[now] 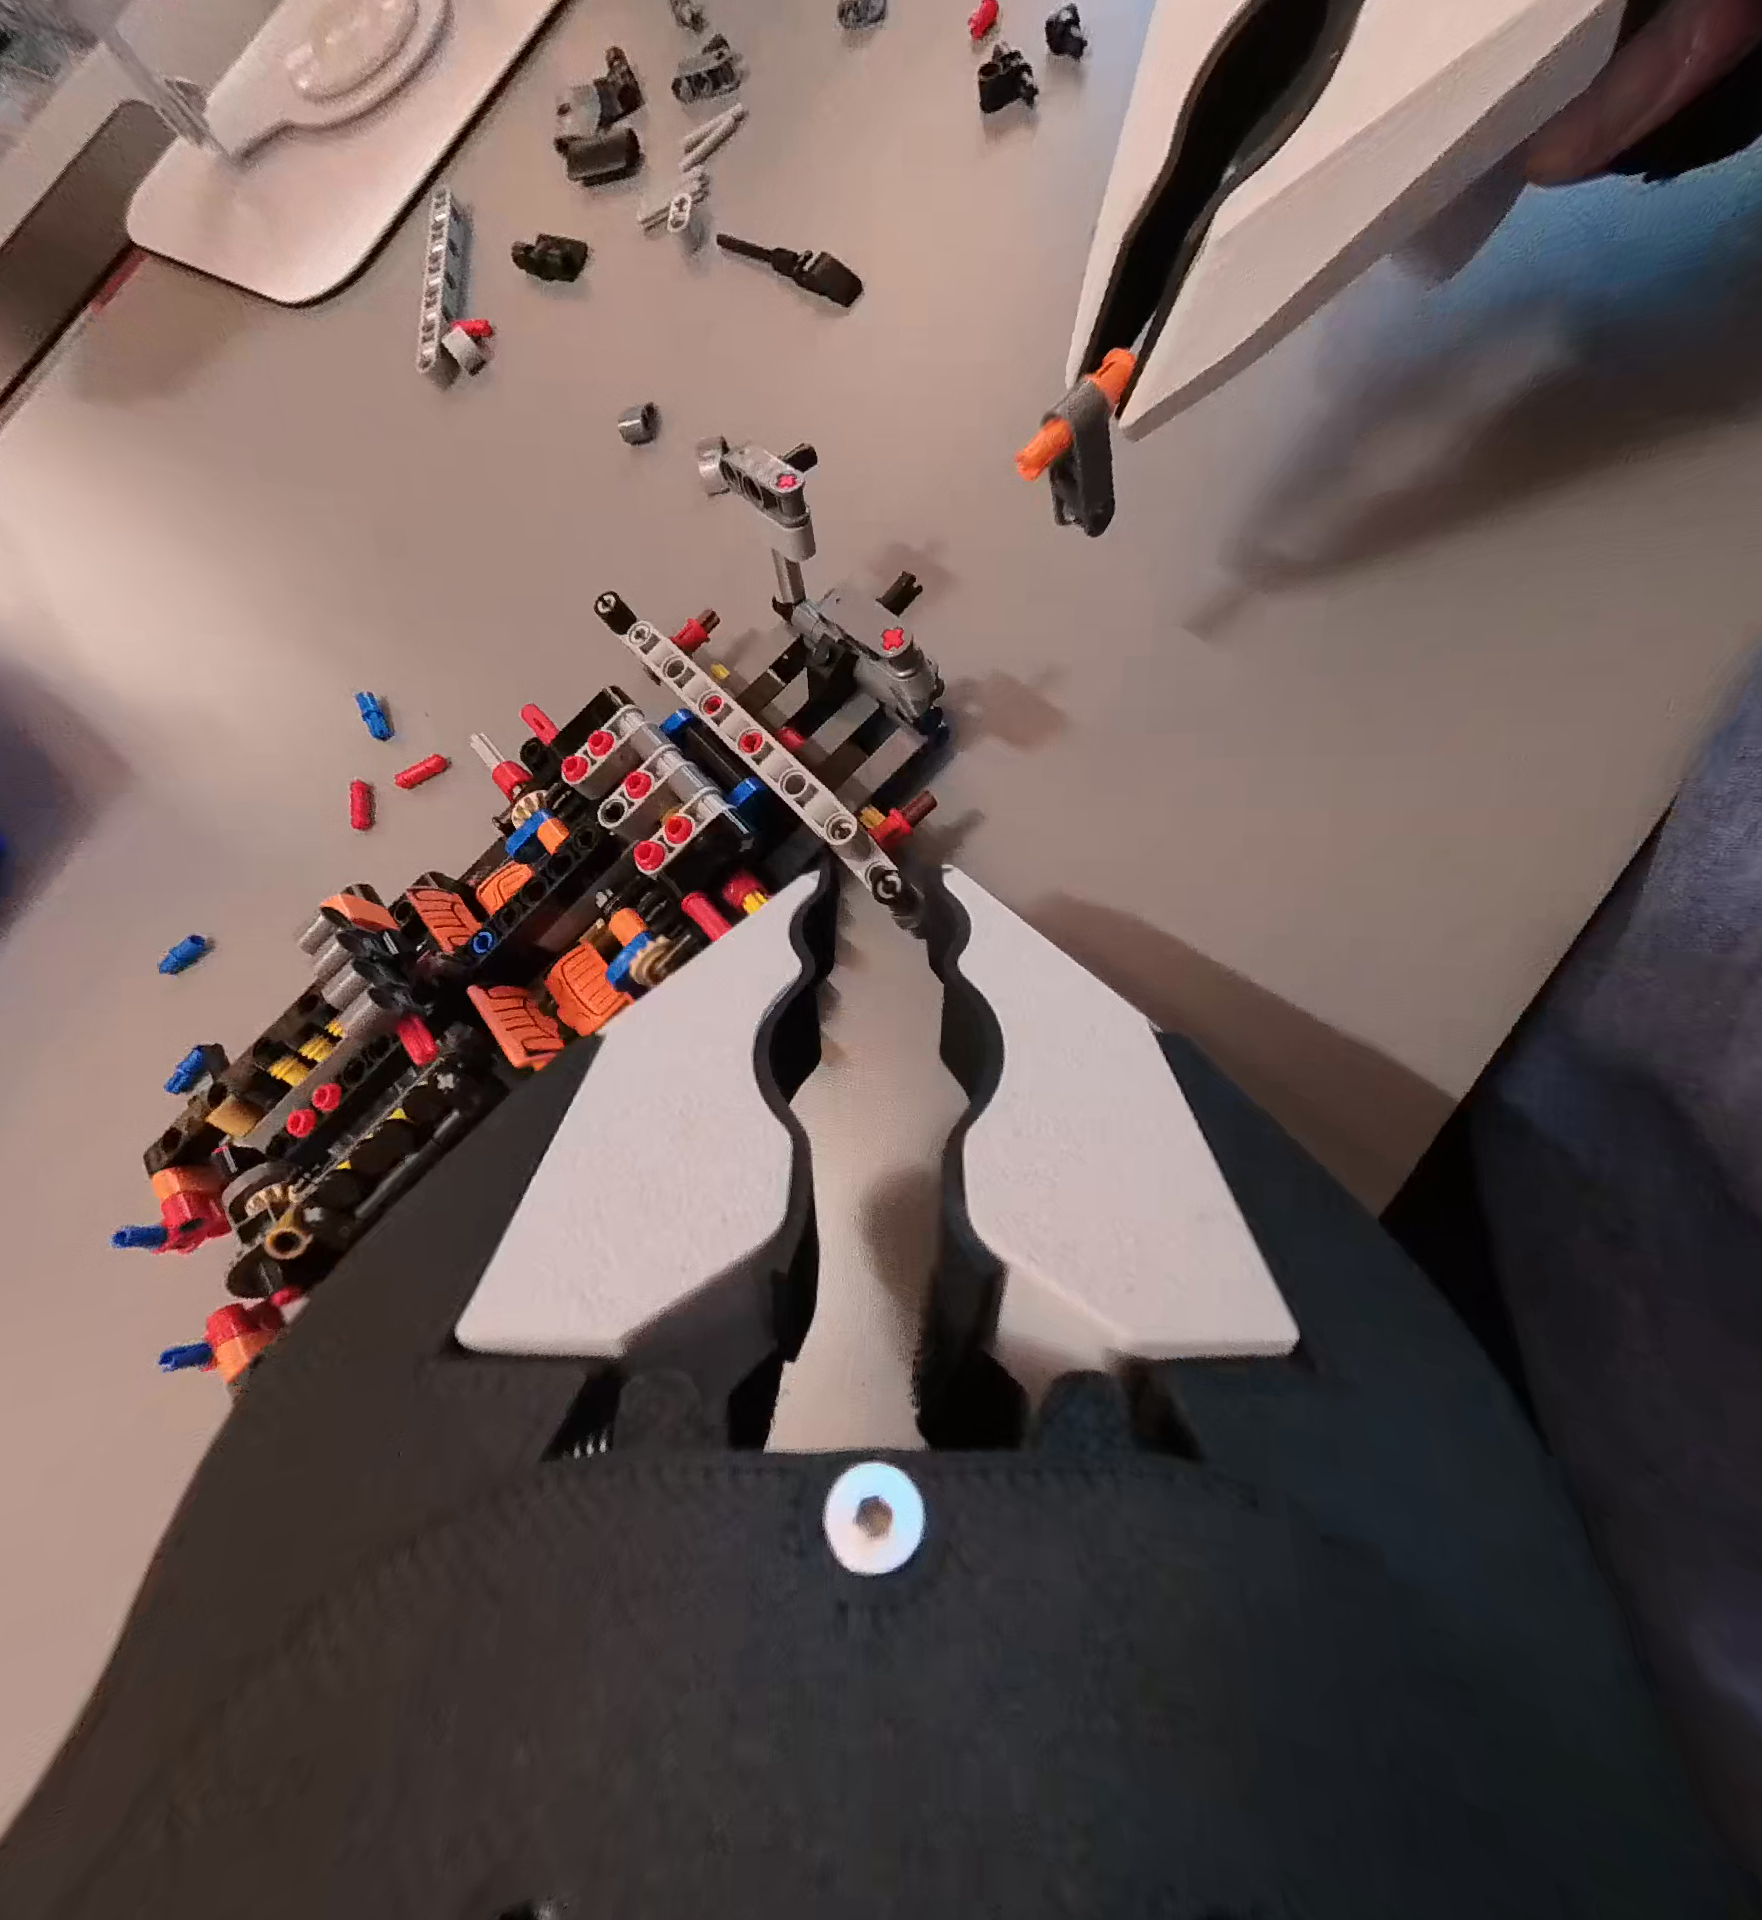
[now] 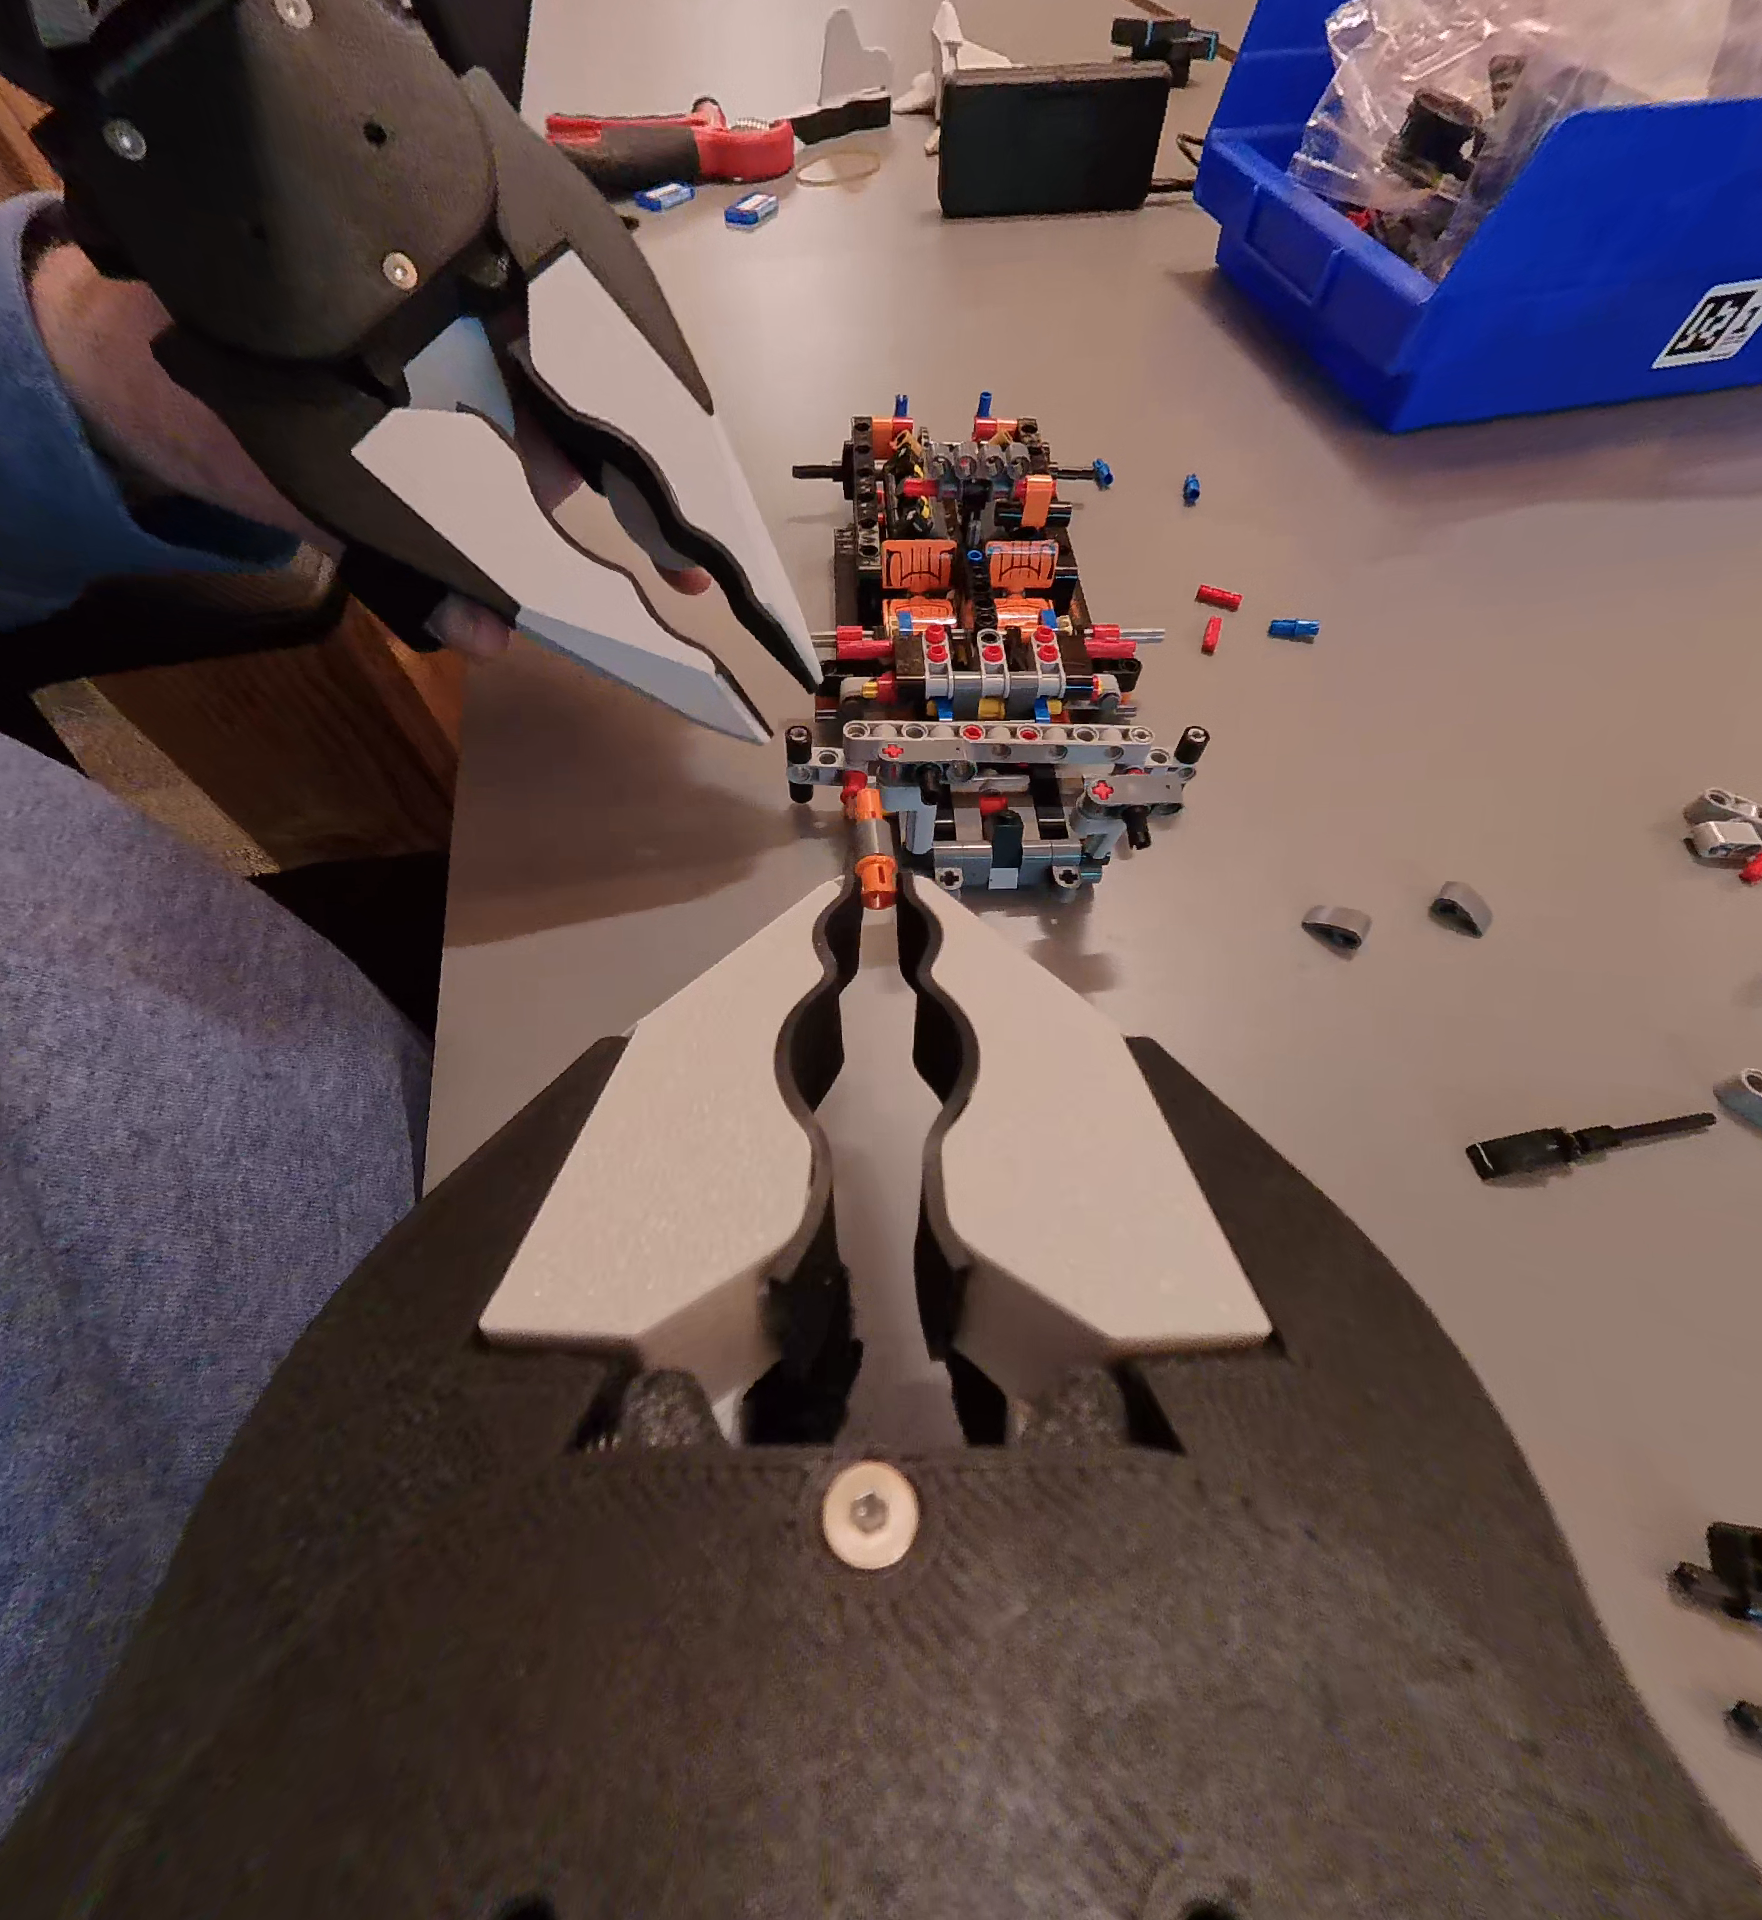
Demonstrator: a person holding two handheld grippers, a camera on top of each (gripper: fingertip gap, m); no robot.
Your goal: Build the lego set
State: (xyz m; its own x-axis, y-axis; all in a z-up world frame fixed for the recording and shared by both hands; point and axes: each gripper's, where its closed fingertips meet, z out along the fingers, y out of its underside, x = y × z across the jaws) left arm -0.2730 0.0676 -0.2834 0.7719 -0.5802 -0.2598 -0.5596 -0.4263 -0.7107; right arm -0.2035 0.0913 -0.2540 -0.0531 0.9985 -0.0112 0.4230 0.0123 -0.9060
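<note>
The left tool (image 1: 882, 883) stood narrowed to a slim gap, its tips at a black pin on the end of the light grey studless beam (image 1: 758, 750) crossing the half-built black, grey and orange toy car chassis (image 1: 503, 935); whether it gripped that pin I cannot tell. The chassis lay on the grey worktop (image 1: 1220, 675), stretching ahead and to the left of that tool. The right tool (image 2: 872, 891) pinched a small orange pin with a grey sleeve (image 2: 872, 857), just short of the chassis's near left corner. Loose red and blue pins (image 2: 1220, 597) lay ahead to its right.
</note>
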